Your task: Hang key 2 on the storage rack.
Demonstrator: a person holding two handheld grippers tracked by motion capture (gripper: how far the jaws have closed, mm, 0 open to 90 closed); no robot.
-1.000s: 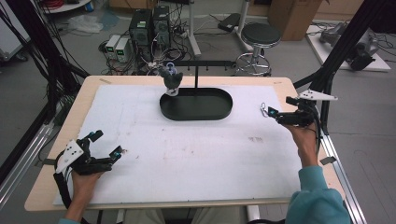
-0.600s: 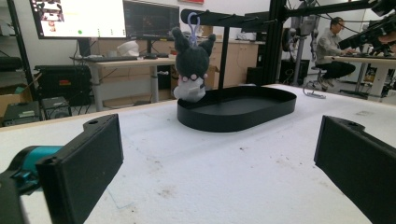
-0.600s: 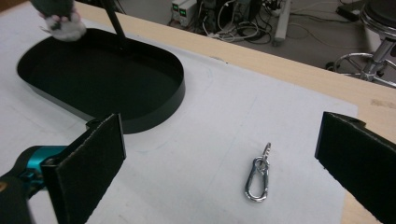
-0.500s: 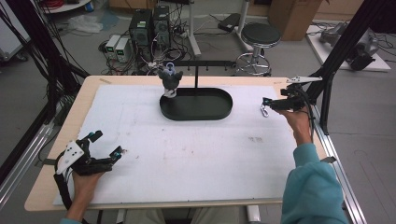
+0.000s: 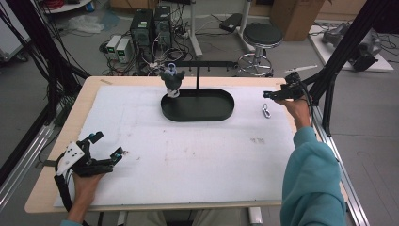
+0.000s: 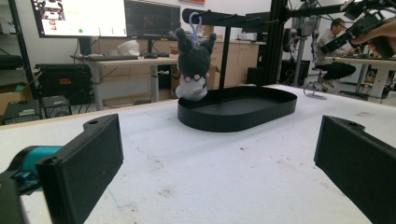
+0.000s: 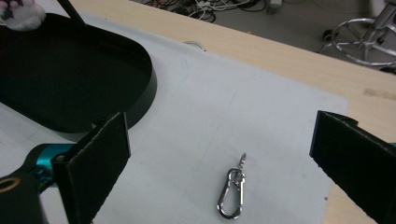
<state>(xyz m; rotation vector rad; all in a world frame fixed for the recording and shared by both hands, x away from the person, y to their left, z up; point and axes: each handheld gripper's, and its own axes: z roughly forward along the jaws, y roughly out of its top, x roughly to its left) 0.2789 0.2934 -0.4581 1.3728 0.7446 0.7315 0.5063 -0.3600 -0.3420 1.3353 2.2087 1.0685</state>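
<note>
A dark grey plush toy (image 5: 171, 81) hangs by a purple loop from the black stand's bar (image 6: 224, 18), over the left end of the black oval tray (image 5: 197, 119). A silver snap clip (image 5: 266, 111) lies flat on the white mat to the right of the tray. My right gripper (image 5: 270, 95) is held above the table's far right corner, open and with nothing in it. In the right gripper view the clip (image 7: 232, 196) lies between and below its jaws. My left gripper (image 5: 107, 144) rests open at the near left corner, facing the plush toy (image 6: 194, 65).
The white mat (image 5: 197, 160) covers most of the wooden table (image 5: 89, 94). Black frame posts (image 5: 346, 47) stand close by the right gripper. A stool (image 5: 260, 35) and computers (image 5: 150, 23) are on the floor behind the table.
My right gripper has moved back and to the right, away from the snap clip, which lies where it was. The left gripper has stayed put.
</note>
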